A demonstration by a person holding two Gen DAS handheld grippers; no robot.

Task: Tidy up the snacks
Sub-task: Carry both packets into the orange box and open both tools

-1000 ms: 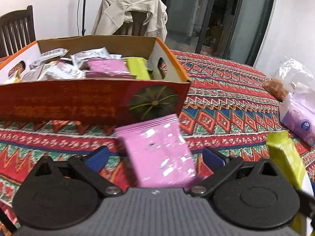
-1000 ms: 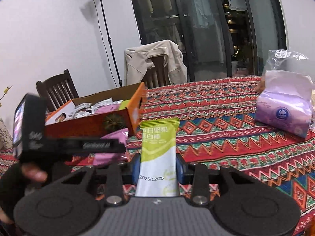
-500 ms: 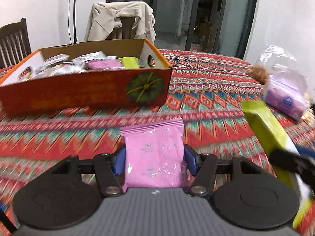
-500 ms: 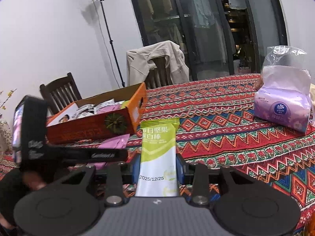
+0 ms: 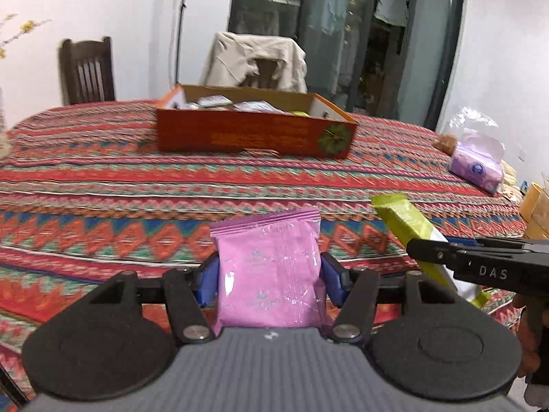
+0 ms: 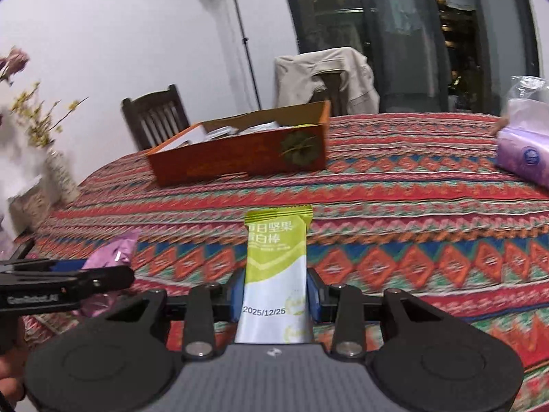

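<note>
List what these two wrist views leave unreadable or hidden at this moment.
- Orange box contents: both views, front wall hides most packets.
- Pink packet print: left wrist view, too faint.
- Green bar lower end: right wrist view, behind the right claw body.
- Tissue pack: right wrist view, cut by edge.

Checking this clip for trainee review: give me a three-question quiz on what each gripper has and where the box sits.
1. What does the left gripper grip?
2. True or false: the right gripper is shut on a green and white snack bar.
3. The orange box is: A) on the tablecloth beyond both grippers; B) held by a gripper.

Key: 1. a pink snack packet; 2. true; 3. A
</note>
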